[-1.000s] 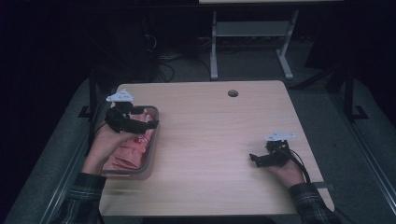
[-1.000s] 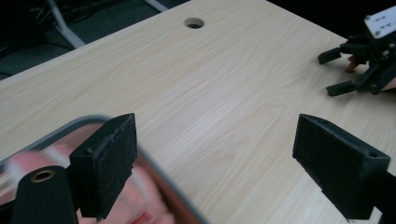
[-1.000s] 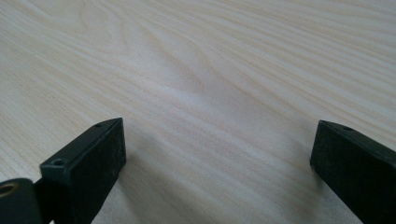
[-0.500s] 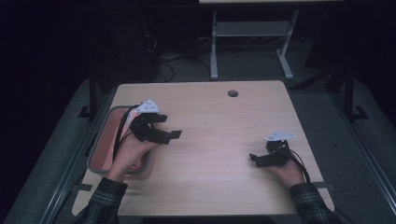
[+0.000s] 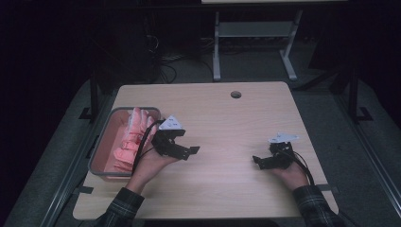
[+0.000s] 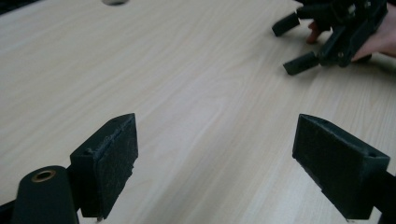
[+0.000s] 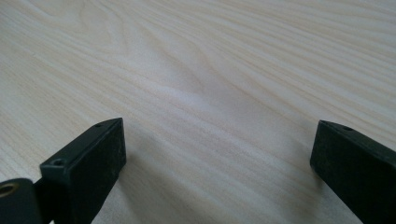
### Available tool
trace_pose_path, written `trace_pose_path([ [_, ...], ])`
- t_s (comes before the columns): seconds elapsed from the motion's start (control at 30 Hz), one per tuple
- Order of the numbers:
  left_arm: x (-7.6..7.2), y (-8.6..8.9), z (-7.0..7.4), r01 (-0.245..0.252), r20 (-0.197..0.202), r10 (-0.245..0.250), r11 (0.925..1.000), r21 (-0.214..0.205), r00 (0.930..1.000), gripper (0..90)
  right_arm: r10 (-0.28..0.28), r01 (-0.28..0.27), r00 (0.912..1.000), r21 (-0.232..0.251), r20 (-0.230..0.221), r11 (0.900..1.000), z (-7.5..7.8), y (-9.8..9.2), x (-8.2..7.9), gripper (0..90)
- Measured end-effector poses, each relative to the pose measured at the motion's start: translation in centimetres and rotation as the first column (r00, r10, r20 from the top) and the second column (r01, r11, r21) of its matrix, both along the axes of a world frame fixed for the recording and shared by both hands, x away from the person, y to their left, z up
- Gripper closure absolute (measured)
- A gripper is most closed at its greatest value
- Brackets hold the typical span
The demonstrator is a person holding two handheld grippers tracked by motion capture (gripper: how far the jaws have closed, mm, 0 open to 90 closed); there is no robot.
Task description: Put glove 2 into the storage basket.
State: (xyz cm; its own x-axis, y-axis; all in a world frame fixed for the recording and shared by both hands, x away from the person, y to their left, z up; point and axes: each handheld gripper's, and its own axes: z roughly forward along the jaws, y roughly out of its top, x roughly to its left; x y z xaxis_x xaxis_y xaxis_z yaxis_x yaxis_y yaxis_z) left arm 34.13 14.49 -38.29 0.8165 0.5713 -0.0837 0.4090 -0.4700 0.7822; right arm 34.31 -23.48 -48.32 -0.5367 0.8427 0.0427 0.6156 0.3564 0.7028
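- In the high view the left gripper (image 5: pixel 182 152) sits a little left of the frame's middle, over bare wood of the table (image 5: pixel 227 123), with its jaws pointing toward the right side of the frame.
- Its jaws stand spread wide with nothing between them; the left gripper view (image 6: pixel 212 163) shows only pale wood grain in the gap.
- The grey bin (image 5: pixel 100 142) lies at the left of the high view, along the table's left edge, and holds a heap of pink cloths (image 5: pixel 130 139).
- The bin is just to the left of the left gripper, behind its jaws; the hand holding the gripper lies beside the bin's near right corner, and whether it touches the rim cannot be told.
- The gripper's black cable curves back over the pink cloths at the bin's right side.
- The right gripper (image 5: pixel 265 160) rests in the lower right of the high view, well apart from the bin, with its jaws pointing left toward the other gripper.
- Its jaws are also parted and empty; the right gripper view (image 7: pixel 217 163) shows bare wood between them.
- In the upper right of the left gripper view the right gripper (image 6: pixel 299 44) appears farther off, low over the wood with its two black tips apart.
- A small round hole (image 5: pixel 236 94) lies in the tabletop near its far edge, above the middle of the high view.
- A grey three-cornered plate tops each gripper in the high view.
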Motion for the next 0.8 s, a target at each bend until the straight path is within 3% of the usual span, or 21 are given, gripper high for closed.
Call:
trace_pose_path([
  [0.03,-0.2,-0.5,-0.6,0.013,0.005,-0.013,0.9997,0.022,0.9999,13.7,0.000,0.000,1.0000,0.000,0.000,1.0000,0.0,0.0,0.0,3.0],
  [0.33,-0.7,-2.3,-3.4,0.030,-0.011,-0.029,0.9975,0.064,0.9995,13.7,0.000,0.000,1.0000,0.000,0.000,1.0000,0.0,0.0,0.0,3.0],
  [0.7,-1.0,-3.8,-6.2,0.035,-0.023,-0.033,0.9966,0.075,0.9992,13.6,0.000,0.000,1.0000,0.000,0.000,1.0000,0.0,0.0,0.0,3.0],
  [0.8,-1.1,-4.1,-7.0,0.041,-0.023,-0.039,0.9941,0.101,0.9990,13.6,0.000,0.000,1.0000,0.000,0.000,1.0000,0.0,0.0,0.0,3.0],
])
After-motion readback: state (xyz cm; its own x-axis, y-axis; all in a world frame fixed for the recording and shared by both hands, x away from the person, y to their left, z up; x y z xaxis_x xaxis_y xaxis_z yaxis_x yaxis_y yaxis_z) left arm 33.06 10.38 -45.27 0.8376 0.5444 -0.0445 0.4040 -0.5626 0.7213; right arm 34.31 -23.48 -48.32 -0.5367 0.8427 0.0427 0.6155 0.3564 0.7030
